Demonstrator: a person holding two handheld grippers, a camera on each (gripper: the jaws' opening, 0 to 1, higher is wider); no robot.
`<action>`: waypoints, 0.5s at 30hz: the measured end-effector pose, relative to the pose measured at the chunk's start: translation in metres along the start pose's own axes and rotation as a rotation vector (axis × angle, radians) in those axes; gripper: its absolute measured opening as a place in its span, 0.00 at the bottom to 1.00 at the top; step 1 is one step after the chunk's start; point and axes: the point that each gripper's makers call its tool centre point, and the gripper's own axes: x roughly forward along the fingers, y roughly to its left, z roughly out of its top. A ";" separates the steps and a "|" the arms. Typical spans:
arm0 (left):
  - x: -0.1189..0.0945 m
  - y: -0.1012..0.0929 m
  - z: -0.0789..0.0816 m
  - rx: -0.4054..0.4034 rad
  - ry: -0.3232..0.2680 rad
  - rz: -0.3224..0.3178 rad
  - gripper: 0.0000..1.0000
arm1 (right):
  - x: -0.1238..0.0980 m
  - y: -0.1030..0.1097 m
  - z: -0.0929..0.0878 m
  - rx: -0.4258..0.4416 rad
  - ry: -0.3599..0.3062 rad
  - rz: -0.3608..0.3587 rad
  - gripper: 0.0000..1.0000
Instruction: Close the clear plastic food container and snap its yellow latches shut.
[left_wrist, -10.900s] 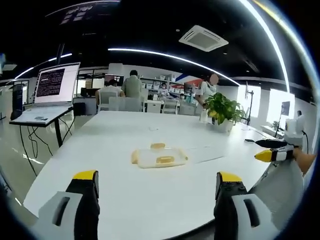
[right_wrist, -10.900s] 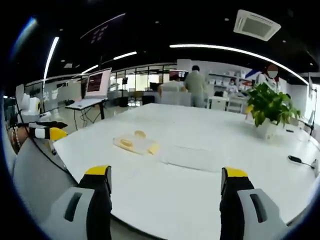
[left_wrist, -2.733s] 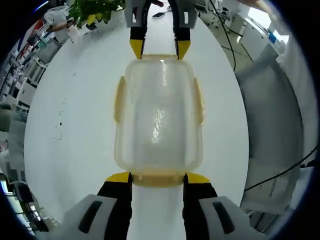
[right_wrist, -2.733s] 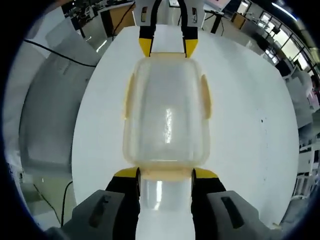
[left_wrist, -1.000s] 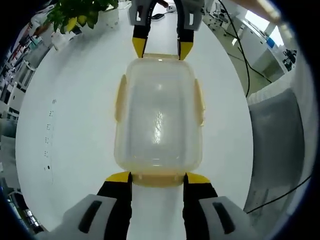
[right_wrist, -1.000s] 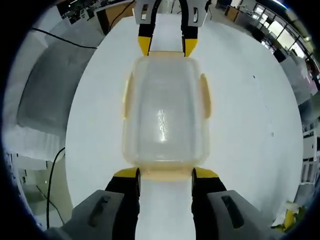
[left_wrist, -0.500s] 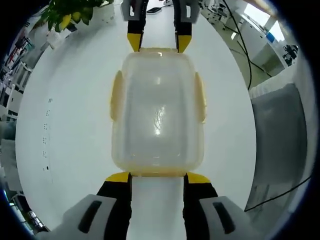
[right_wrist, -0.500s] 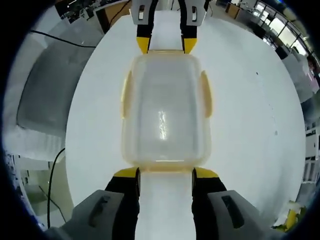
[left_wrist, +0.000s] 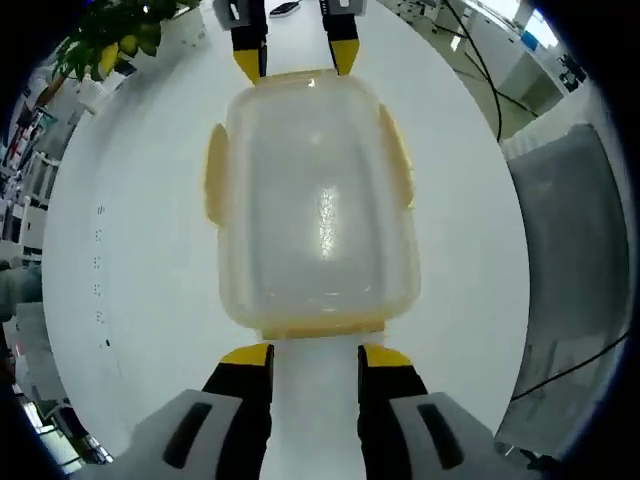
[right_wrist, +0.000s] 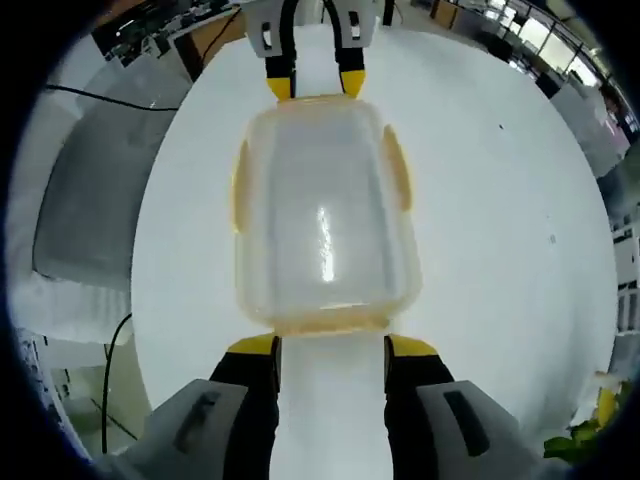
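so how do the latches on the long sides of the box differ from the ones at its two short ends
In the left gripper view, the long-side latches show as broad yellow flaps standing out from the box, with no gripper near them. The short-end latches show as thin yellow strips, one by the left gripper and one by the right gripper, each gripper open with its tips just off the strip. All are yellow and sit on the clear lid's rim.

Big round white table (left_wrist: 130, 300) takes up most of both views, pretty glossy. There's a potted plant (left_wrist: 110, 35) with green leaves near its far edge in the left gripper view. A grey chair (right_wrist: 85, 210) is pulled up beside the table, black cable (right_wrist: 115, 345) hanging near it, office desks behind.
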 end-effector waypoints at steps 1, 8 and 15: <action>0.000 0.000 -0.001 -0.027 -0.010 0.001 0.29 | 0.002 0.000 -0.007 0.010 0.017 -0.001 0.39; -0.015 0.001 0.002 -0.409 -0.177 -0.036 0.43 | -0.004 -0.004 -0.029 0.248 -0.019 -0.029 0.44; -0.039 0.000 0.006 -0.867 -0.342 -0.146 0.48 | -0.037 -0.014 -0.008 0.662 -0.214 0.035 0.39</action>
